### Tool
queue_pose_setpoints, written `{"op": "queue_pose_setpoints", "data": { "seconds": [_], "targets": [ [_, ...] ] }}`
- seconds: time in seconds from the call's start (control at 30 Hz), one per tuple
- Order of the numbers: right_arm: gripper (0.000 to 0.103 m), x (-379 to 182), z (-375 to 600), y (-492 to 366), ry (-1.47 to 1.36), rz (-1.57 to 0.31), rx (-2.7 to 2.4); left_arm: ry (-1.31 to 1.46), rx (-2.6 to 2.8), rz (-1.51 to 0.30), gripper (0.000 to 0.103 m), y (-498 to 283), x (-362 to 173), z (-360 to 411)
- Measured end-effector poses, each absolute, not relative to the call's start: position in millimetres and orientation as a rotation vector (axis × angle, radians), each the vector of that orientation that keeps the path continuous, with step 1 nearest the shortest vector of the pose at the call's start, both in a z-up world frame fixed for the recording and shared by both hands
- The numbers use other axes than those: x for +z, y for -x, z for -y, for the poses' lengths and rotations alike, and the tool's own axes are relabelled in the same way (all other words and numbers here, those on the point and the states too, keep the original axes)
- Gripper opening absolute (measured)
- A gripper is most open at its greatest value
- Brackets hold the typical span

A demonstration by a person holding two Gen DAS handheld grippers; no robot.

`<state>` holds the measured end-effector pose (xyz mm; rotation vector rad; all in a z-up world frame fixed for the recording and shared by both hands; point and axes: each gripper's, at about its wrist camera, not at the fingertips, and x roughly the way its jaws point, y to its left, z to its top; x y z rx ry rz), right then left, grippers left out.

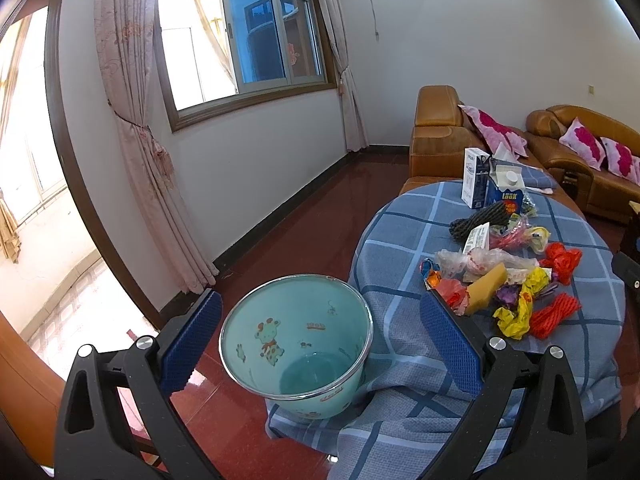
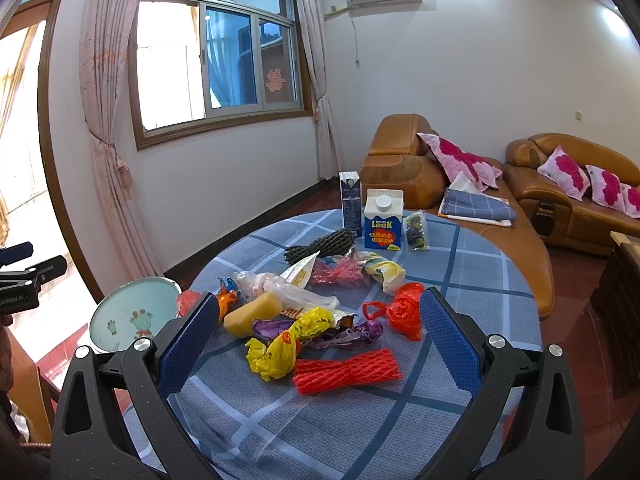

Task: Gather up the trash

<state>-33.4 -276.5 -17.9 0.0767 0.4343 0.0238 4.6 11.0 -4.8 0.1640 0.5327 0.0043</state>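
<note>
- Left gripper sitting wide open, empty, framing the teal bin beside the table.
- Right gripper also gaping, holding nothing.
- Trash pile lying on the tablecloth; red net roll lying between right fingers.

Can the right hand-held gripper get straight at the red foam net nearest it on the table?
Probably yes. The right hand-held gripper is open, and the red foam net lies just ahead between its fingers, with nothing on top; only the yellow wrapper touches its left end.
</note>
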Motion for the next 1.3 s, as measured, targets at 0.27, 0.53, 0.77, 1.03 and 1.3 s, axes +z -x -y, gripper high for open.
{"op": "queue_pose_setpoints", "data": {
  "seconds": [0.27,0.53,0.77,1.03,1.3],
  "targets": [
    [0.098,-21,278,34,-0.081,-0.438,0.021,-0.166,0.005,-0.536,0.097,-6,-9,-10],
    [0.098,-27,284,31,-0.093,-0.447,0.009,-0.167,0.009,-0.548,0.097,-11,-15,-9],
    [0.098,-51,319,15,-0.118,-0.498,-0.101,-0.205,0.002,-0.592,0.097,-32,-40,12],
    [0.098,-93,375,2,-0.166,-0.546,-0.256,-0.243,-0.046,-0.614,0.097,-61,-61,63],
    [0.098,-118,400,-11,-0.214,-0.589,-0.303,-0.28,-0.051,-0.706,0.097,-95,-106,101]
  ]
}}
